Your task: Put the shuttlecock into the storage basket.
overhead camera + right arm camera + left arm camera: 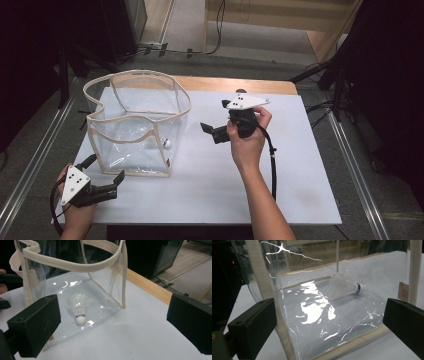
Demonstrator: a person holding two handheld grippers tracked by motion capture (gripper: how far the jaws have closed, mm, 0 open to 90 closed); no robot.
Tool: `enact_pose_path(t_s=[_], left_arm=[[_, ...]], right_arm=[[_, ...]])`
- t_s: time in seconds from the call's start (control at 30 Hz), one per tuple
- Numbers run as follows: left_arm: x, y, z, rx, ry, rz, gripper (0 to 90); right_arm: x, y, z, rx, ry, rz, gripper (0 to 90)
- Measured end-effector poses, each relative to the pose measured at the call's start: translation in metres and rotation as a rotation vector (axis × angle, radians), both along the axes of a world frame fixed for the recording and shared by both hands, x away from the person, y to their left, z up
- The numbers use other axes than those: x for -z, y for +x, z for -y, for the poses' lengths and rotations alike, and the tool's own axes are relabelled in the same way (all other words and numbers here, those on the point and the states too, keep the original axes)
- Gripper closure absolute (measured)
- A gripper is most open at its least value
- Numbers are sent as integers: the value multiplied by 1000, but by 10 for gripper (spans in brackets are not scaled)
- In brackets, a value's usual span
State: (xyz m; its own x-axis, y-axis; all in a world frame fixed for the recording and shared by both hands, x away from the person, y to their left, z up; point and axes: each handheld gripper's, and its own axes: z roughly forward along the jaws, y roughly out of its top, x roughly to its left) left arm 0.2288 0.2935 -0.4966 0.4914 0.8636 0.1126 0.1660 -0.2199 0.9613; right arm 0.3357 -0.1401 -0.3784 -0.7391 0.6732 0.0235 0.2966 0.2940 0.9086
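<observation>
Risk: the clear bag (137, 122) is standing on soft, floppy walls; I judge a nudge from either gripper could be folding a side in or tipping it, and the light shuttlecock could be rolling out of reach.
Cause: the left gripper (107, 176) is sitting just beside the bag's near bottom corner.
Bag contents: one white shuttlecock (79, 308) is lying on the bag's floor, cork toward the right gripper's side.
Left gripper: jaws are standing wide apart, holding nothing.
Right gripper (212, 132): jaws are gaping wide, empty, hovering over the white table (210, 190) near the bag.
</observation>
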Motion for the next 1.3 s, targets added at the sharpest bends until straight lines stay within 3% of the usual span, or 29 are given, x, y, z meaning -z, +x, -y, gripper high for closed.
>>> enact_pose_path(t_s=[1.3], left_arm=[[0,0,0,-1,3,3,0]], right_arm=[[48,-20,55,103,21,-22,0]])
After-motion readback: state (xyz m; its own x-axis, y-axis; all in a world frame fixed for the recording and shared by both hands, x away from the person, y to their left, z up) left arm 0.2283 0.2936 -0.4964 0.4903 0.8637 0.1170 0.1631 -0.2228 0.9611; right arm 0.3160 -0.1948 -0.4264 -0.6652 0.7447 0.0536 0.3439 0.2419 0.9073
